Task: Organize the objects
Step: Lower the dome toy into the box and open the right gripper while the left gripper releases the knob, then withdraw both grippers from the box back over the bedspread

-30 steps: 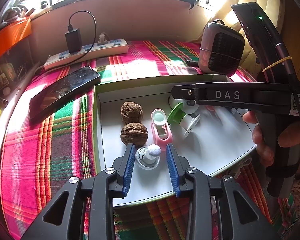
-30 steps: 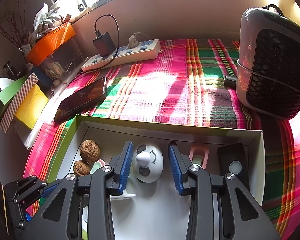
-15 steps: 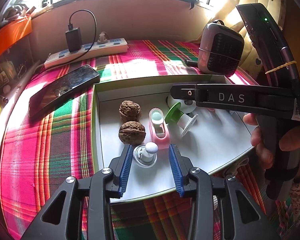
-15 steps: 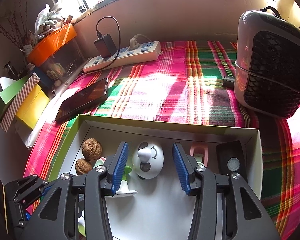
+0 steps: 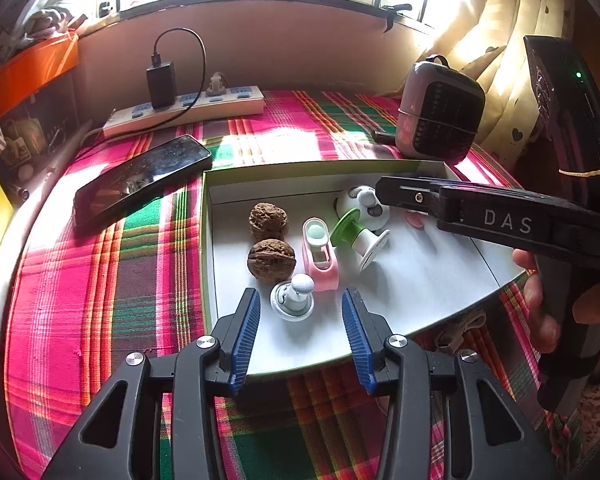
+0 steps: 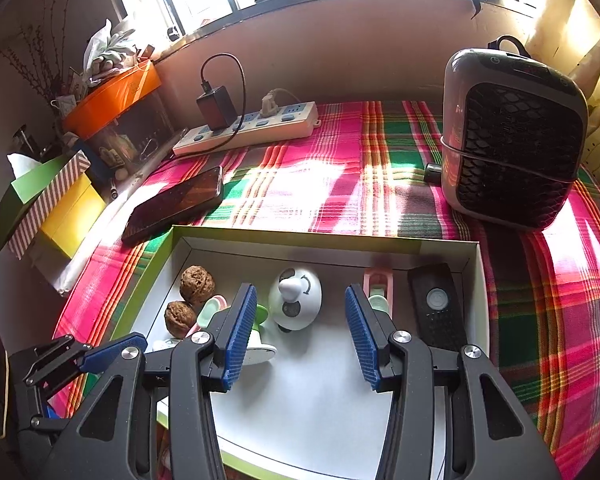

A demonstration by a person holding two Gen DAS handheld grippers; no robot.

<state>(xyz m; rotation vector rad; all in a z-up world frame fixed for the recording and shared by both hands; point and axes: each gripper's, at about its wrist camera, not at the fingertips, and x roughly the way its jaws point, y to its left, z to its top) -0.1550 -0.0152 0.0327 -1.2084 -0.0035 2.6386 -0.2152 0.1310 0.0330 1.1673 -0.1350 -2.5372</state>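
Observation:
A white box with a green rim (image 5: 420, 300) lies on the plaid cloth. It holds two walnuts (image 5: 268, 220), a pink clip (image 5: 320, 252), a green-and-white spool (image 5: 360, 236), a round white toy (image 6: 296, 298), a black remote (image 6: 436, 308) and a small grey-white knob (image 5: 292, 300). My left gripper (image 5: 300, 296) hangs over the box's near edge. Its jaws are opening, with the knob between them and touched by neither pad. My right gripper (image 6: 300, 292) stands open just short of the round toy, with nothing in it.
A dark phone (image 5: 140, 178) lies left of the box, with a power strip and charger (image 5: 188, 110) behind it. A grey heater (image 6: 512, 136) stands at the back right. Boxes and a tissue box (image 6: 32, 200) crowd the left edge. A hand (image 5: 540, 312) holds the right gripper.
Both pairs of jaws have widened. The left pads have come off the knob, which stays on the box floor. The right gripper has drawn back a little from the round toy.

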